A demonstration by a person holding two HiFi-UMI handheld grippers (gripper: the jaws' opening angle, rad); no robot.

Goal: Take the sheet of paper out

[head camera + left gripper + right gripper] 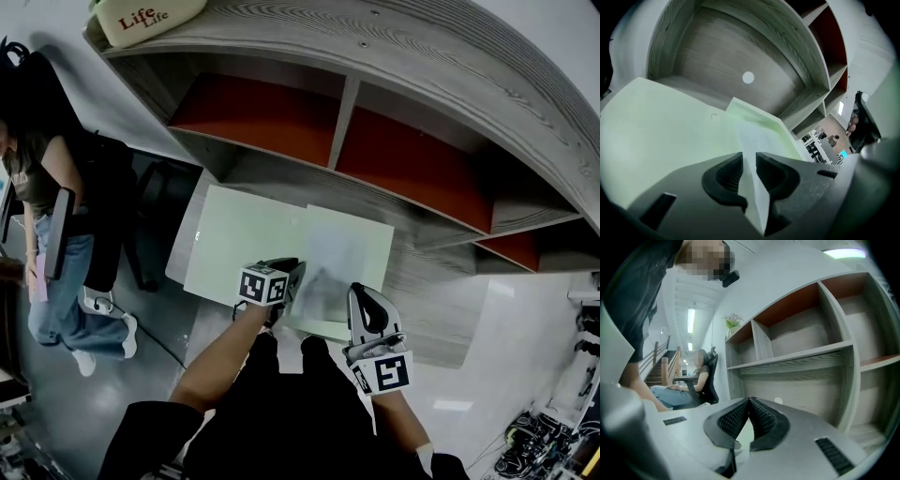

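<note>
Along the shelf (427, 277) front edge, the paper (342, 246) lies on the folder (242, 239), right half; left claw (749, 166) narrowly parted over it (right claw (749, 401) pinched shut), so I'd bite paper only.

Grey wood-grain surface (427, 286) runs below the shelf cubbies. A pale green folder (239, 248) lies flat on it.
</note>
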